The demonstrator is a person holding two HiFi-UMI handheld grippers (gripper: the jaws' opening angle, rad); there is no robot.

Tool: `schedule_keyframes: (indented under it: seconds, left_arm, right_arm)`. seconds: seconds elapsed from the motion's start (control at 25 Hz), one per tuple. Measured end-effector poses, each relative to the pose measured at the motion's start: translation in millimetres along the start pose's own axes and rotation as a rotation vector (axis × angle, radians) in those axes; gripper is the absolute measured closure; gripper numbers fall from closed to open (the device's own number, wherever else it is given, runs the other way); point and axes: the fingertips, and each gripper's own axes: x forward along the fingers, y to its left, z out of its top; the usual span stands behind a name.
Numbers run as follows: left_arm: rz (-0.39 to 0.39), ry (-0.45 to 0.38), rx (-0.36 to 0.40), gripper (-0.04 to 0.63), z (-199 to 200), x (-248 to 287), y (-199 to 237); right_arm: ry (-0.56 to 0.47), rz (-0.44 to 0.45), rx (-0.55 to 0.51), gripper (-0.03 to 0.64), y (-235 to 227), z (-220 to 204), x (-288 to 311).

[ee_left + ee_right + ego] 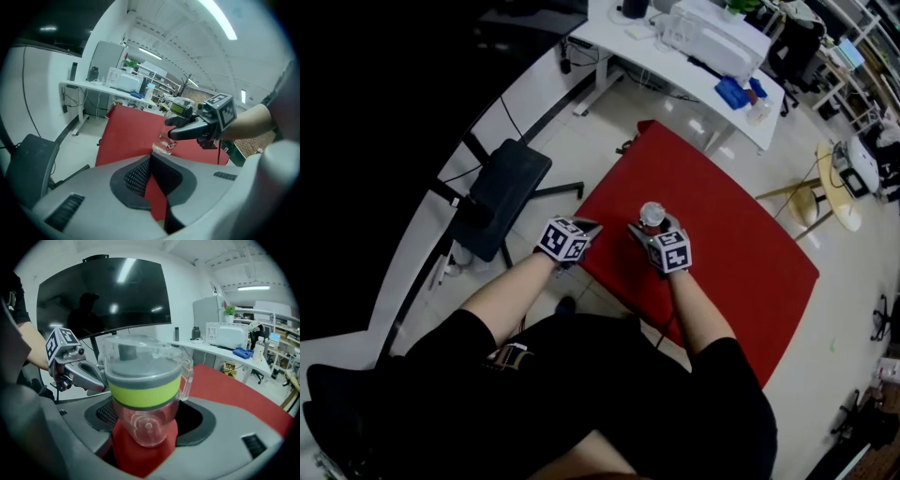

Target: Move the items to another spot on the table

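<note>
A clear plastic bottle (651, 215) with a grey lid and a lime-green band stands upright near the front left edge of the red table (722, 253). My right gripper (649, 228) is shut on the bottle; in the right gripper view the bottle (143, 390) fills the space between the pads of that gripper (147, 437). In the left gripper view the bottle (165, 140) shows clear glass under the right gripper's fingers (185, 130). My left gripper (587, 231) hovers at the table's left edge, just left of the bottle, open with nothing between its jaws (152, 187).
A black chair (502, 197) stands left of the table. A white desk (675, 47) with boxes and devices lies beyond the far edge. A round wooden stand (836, 183) is at the right. A large dark screen (103, 291) stands behind the left gripper (77, 371).
</note>
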Motion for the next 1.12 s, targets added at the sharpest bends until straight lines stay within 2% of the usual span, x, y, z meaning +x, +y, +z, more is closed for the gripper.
schedule_keyframes:
  seconds: [0.24, 0.44, 0.56, 0.72, 0.88, 1.12]
  left_arm:
    - [0.028, 0.002, -0.069, 0.603, -41.0, -71.0, 48.3]
    - [0.050, -0.016, -0.102, 0.603, -54.8, -98.2, 57.9]
    - [0.056, -0.026, -0.118, 0.603, -58.7, -104.8, 58.6]
    - [0.058, -0.050, -0.128, 0.603, -57.0, -111.2, 61.1]
    - [0.060, -0.054, -0.135, 0.603, -63.8, -119.4, 61.9]
    - [0.020, -0.052, -0.115, 0.603, -64.7, -121.2, 52.3]
  right_arm:
    - [0.000, 0.100, -0.056, 0.270, 105.3, 23.1, 55.0]
    - [0.009, 0.180, -0.147, 0.270, 156.0, 22.8, 81.3]
    - [-0.017, 0.190, -0.188, 0.268, 164.3, 20.5, 84.6]
    - [-0.054, 0.190, -0.186, 0.264, 161.6, 23.4, 86.8]
    - [-0.010, 0.166, -0.171, 0.258, 161.9, 12.3, 88.7]
    - [0.018, 0.135, -0.144, 0.245, 151.9, -6.3, 71.9]
